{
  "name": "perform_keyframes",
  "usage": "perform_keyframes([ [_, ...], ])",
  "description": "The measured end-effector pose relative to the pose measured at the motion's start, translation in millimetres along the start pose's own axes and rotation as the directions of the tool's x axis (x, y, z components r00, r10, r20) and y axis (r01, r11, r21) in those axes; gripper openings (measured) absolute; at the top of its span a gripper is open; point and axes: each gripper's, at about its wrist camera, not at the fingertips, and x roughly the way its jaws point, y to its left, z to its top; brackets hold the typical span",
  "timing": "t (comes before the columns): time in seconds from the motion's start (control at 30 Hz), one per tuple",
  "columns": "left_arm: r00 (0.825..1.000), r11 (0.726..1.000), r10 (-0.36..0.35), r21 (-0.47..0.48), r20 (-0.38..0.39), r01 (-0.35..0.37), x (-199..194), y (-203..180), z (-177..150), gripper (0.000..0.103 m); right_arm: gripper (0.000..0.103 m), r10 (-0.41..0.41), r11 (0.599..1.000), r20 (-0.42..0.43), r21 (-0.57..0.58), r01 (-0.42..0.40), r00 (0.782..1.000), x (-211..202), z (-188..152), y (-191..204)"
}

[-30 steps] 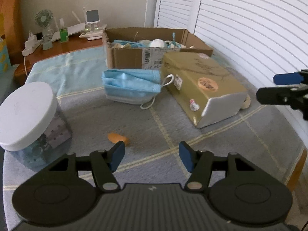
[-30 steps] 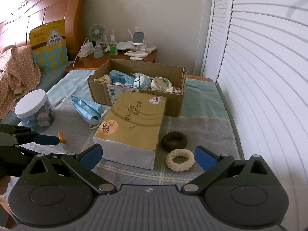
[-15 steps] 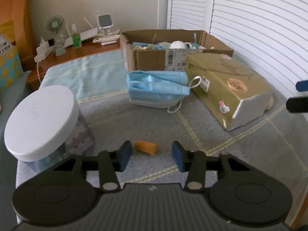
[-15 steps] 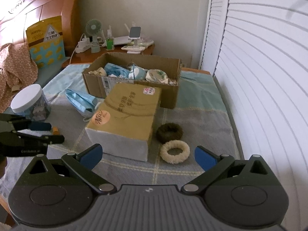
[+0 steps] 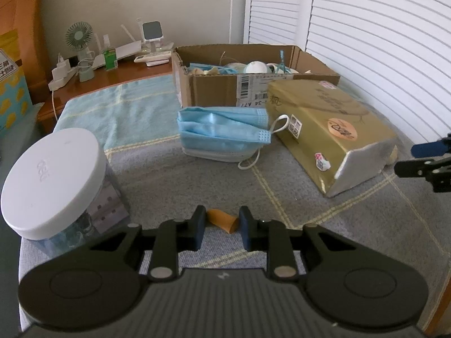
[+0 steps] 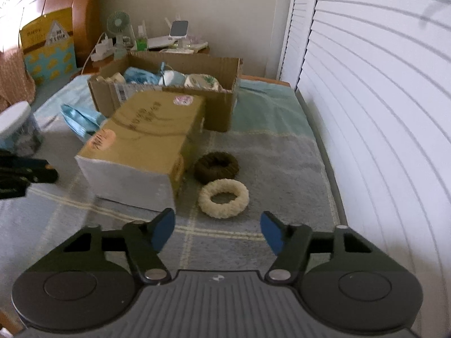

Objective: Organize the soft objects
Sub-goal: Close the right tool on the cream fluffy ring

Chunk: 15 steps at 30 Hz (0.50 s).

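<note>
A small orange foam piece lies on the grey blanket, and my left gripper is shut on it, a pad against each end. A stack of blue face masks rests farther back, in front of the cardboard box that holds more soft items. In the right wrist view a cream fluffy ring and a brown one lie beside the gold tissue pack. My right gripper hovers just short of the cream ring, its jaws closing with nothing between them.
A clear jar with a white lid stands close to the left of my left gripper. White louvred doors run along the right. A wooden bedside table with a fan and bottles sits behind the bed.
My left jaws closed onto the orange piece. My right gripper sank toward the rings and its jaws narrowed.
</note>
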Motion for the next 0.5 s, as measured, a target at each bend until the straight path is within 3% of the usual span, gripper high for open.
perform_keyframes([
  [0.3,1.0,1.0,0.011,-0.008,-0.007,-0.011,1,-2,2,0.024,0.063,-0.01,0.999,0.02,-0.031,0.011,1.0,21,2,-6],
  [0.5,1.0,1.0,0.008,-0.016,-0.017,-0.008,0,-2,2,0.024,0.047,-0.016,0.998,0.036,-0.056,0.018,0.999,27,3,-3],
])
